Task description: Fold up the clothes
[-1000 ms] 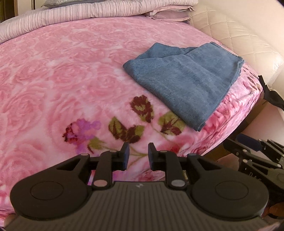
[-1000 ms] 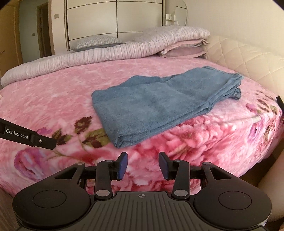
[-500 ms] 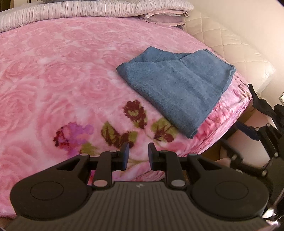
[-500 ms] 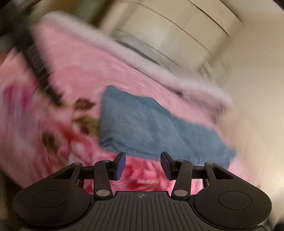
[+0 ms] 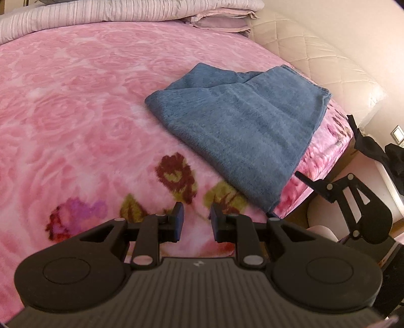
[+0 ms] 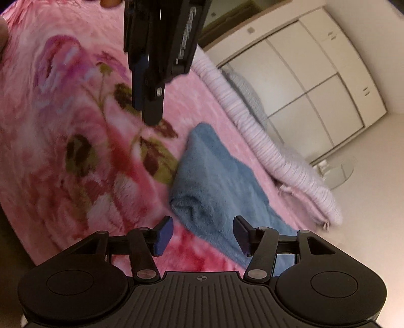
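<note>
A folded blue towel (image 5: 240,131) lies on the pink rose-patterned blanket (image 5: 75,121), near the bed's right edge. My left gripper (image 5: 194,219) hovers over the blanket a little short of the towel's near corner, its jaws a small way apart with nothing between them. My right gripper (image 6: 203,234) is rolled onto its side and sits low at the towel (image 6: 217,181) by its near folded corner. Its jaws are opening, and the pads do not press on the cloth. The right gripper (image 5: 353,201) also shows past the bed's edge in the left wrist view. The left gripper (image 6: 151,75) hangs above the blanket (image 6: 63,151) in the right wrist view.
A striped quilt (image 5: 101,12) and pillows (image 5: 222,21) lie along the far side of the bed. A quilted cream headboard (image 5: 315,58) curves round the right. White wardrobe doors (image 6: 315,83) stand behind. The bed's edge drops off just right of the towel.
The right gripper has rolled onto its side, sunk toward the towel's near corner and spread its jaws wider. The left gripper has drifted a little nearer the blanket.
</note>
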`<control>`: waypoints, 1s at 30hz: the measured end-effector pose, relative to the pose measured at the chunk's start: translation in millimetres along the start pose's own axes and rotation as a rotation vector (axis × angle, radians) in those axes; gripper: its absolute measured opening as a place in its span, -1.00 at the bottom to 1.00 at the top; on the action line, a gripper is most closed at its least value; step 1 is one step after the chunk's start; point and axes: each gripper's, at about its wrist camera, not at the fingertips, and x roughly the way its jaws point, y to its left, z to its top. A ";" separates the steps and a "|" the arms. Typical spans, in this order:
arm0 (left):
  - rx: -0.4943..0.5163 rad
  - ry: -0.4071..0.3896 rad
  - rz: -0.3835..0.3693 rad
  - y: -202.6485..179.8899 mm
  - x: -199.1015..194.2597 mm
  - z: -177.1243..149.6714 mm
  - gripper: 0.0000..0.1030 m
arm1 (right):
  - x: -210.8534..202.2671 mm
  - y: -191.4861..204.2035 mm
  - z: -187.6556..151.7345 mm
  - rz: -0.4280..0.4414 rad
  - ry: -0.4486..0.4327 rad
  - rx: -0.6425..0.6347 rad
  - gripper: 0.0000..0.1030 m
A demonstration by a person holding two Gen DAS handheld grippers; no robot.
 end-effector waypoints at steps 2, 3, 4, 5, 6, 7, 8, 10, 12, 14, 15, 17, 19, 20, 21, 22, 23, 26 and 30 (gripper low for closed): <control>0.001 0.000 -0.009 1.9 3.9 1.5 -0.65 | 4.0 -0.1 0.0 -0.002 -0.013 -0.002 0.09; 0.000 0.000 -0.013 2.9 5.2 1.9 -0.65 | 6.8 0.3 0.1 0.006 -0.009 -0.004 0.09; -0.002 -0.001 -0.019 4.0 6.1 2.0 -0.65 | 8.9 3.3 -0.2 0.001 -0.011 -0.015 0.09; -0.004 -0.003 -0.024 5.2 6.9 2.2 -0.65 | 9.2 7.6 -0.1 -0.014 -0.015 -0.034 0.08; -0.006 -0.004 -0.029 6.3 7.8 2.3 -0.65 | 9.4 12.6 -0.6 -0.030 -0.019 -0.056 0.08; -0.008 -0.005 -0.035 7.2 8.8 2.5 -0.65 | 11.1 15.3 -0.2 -0.039 -0.021 -0.074 0.08; -0.005 -0.007 -0.040 7.2 10.0 3.0 -0.64 | 13.0 17.5 0.3 -0.047 -0.023 -0.090 0.07; 0.004 -0.011 -0.047 6.4 12.5 4.3 -0.64 | 18.6 19.0 1.2 -0.056 -0.029 -0.105 0.07; 0.012 -0.015 -0.056 5.6 14.9 7.4 -0.64 | 26.2 16.2 2.3 -0.054 -0.039 -0.093 0.07; 0.019 -0.018 -0.065 4.9 17.3 11.1 -0.64 | 32.2 13.0 3.4 -0.052 -0.045 -0.077 0.07; 0.019 -0.021 -0.068 5.3 18.5 13.4 -0.64 | 34.3 11.1 3.7 -0.051 -0.045 -0.066 0.06; 0.015 -0.029 -0.074 7.2 20.9 19.0 -0.64 | 37.6 7.8 4.9 -0.039 -0.045 -0.047 -0.10; 0.012 -0.037 -0.080 6.8 21.5 24.9 -0.64 | 41.3 1.1 6.4 -0.010 -0.034 -0.013 -0.47; 0.011 -0.040 -0.083 6.3 21.5 28.0 -0.64 | 41.1 -5.0 7.0 0.005 -0.031 0.018 -0.61; 0.010 -0.044 -0.086 5.8 21.6 31.0 -0.64 | 40.1 -14.1 7.3 0.023 -0.034 0.065 -0.68; 0.009 -0.048 -0.089 5.3 21.6 34.0 -0.64 | 38.2 -27.0 8.2 0.044 -0.040 0.134 -0.70; 0.010 -0.052 -0.097 3.5 21.2 38.8 -0.64 | 36.3 -46.2 9.1 0.080 -0.041 0.252 -0.72; 0.023 -0.067 -0.132 -4.8 19.6 57.8 -0.64 | 33.9 -119.6 -4.3 0.213 -0.036 0.725 -0.73; 0.091 -0.124 -0.185 -30.1 25.3 103.1 -0.64 | 36.5 -215.2 -40.3 0.272 -0.076 1.185 -0.74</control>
